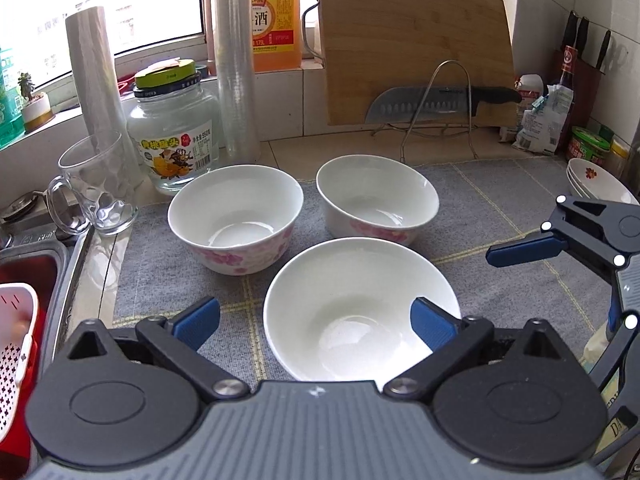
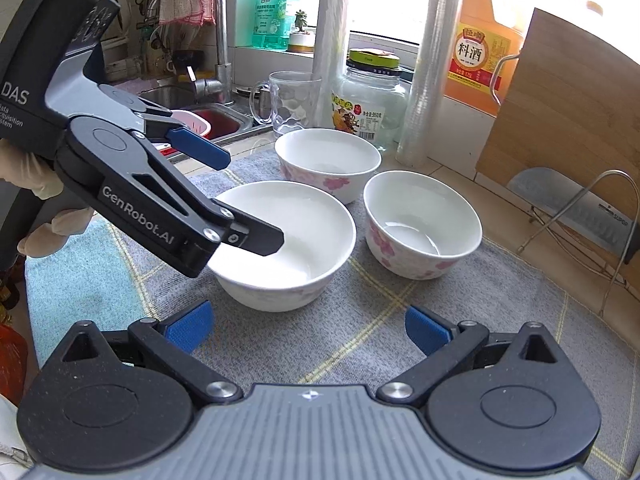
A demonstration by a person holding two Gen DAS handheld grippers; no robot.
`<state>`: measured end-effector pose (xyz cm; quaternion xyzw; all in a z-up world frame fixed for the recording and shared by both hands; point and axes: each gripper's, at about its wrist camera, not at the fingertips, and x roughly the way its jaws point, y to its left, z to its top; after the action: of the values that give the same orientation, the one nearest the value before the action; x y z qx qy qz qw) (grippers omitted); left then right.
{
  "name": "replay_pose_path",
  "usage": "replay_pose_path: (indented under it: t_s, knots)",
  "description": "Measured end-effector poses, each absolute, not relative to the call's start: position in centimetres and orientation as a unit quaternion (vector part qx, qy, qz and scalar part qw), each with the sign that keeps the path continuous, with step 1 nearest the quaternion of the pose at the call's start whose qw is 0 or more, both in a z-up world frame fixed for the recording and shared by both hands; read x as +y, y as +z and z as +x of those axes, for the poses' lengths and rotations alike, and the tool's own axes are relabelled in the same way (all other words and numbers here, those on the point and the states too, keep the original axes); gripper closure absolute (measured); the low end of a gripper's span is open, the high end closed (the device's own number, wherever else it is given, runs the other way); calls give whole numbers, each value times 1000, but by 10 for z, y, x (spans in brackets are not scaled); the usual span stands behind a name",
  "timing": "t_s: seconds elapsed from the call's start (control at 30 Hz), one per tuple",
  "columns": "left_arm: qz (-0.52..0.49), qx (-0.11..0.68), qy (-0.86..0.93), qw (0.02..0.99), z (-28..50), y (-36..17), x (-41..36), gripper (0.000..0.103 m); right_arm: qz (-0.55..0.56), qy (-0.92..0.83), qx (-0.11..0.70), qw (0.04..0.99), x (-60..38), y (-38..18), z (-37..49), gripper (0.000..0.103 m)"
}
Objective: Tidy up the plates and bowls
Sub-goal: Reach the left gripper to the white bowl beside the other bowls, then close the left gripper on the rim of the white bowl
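One finger of left hand-held gripper (image 1: 316, 322) inside nearest bowl (image 1: 360, 304).

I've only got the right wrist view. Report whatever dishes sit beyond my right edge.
Observer: A stack of white dishes, with a red flower inside the top one, sits at the far right, by a corner of the mat.
Operator: Now say how the left tongs sit at the nearest bowl.
Observer: Open and straddling its rim. One pad is over the inside, the other is outside, over the mat.
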<state>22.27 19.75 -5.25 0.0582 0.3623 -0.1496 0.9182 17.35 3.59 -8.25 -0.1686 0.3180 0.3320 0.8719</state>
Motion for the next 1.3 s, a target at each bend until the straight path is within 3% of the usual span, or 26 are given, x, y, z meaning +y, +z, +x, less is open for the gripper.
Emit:
replay_pose_path:
  t_s: [0.27, 0.37, 0.63, 1.3]
  knots:
    - [50, 379, -166, 909, 237, -59, 202, 25, -186, 347, 304, 867, 57, -89, 178, 3]
    - [49, 382, -172, 907, 241, -59, 203, 28, -184, 349, 308, 866, 60, -90, 181, 13]
    - [45, 391, -192, 899, 246, -61, 202, 37, -184, 360, 311, 861, 60, -91, 182, 19]
    - [49, 395, -214, 892, 246, -55, 195, 40, -171, 364, 317, 859, 57, -84, 182, 21]
